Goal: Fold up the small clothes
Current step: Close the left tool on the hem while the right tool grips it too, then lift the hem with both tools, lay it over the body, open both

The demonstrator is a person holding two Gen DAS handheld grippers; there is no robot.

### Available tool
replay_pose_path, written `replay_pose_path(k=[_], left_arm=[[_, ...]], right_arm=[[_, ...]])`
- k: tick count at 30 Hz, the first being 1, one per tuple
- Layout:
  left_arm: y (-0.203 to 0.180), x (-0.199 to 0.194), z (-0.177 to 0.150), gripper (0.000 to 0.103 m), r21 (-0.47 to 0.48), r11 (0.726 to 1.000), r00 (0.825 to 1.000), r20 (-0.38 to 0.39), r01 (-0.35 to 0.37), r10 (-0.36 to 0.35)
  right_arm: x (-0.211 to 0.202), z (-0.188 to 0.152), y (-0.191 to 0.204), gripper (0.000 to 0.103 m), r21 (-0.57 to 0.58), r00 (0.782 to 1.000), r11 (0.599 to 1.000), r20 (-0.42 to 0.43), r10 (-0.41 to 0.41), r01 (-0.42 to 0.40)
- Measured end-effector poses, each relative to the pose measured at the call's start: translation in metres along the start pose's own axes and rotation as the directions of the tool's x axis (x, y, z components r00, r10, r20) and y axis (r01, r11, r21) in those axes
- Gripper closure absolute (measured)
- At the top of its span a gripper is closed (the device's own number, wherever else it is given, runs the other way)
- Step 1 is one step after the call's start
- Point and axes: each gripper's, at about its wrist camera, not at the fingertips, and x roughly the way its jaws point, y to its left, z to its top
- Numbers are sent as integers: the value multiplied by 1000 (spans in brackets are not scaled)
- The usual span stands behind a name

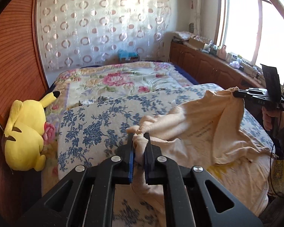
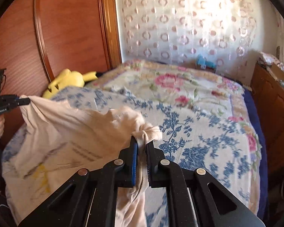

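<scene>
my left gripper (image 1: 139,135) pinches a bunched corner of the cream cotton t-shirt (image 1: 223,130) at lower centre. my right gripper (image 2: 142,141) clamps another corner, cloth lifted between them over the blue floral bedspread (image 2: 208,143).

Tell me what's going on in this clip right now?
A person is working on a cream T-shirt on a bed with a blue floral cover. The left hand-held gripper is shut on one bunched part of the shirt, and the right hand-held gripper is shut on another. The cloth hangs stretched between them, partly lifted, with the rest lying on the cover. No fold is made yet. A yellow plush toy lies beside the bed cover.
</scene>
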Motion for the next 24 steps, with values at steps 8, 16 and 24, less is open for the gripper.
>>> replay_pose_path(k=[8, 16, 24], left_arm=[[-33, -72, -52, 94, 17, 999, 997, 62, 46, -47], [-55, -124, -118, 94, -13, 998, 998, 19, 63, -63], [-66, -151, -141, 94, -28, 999, 999, -10, 38, -39]], right_arm=[[-102, -64, 33, 95, -3, 999, 1000, 51, 5, -5], [-183, -135, 61, 95, 16, 1000, 1000, 0, 26, -26], [-221, -153, 71, 95, 37, 997, 999, -75, 23, -20]])
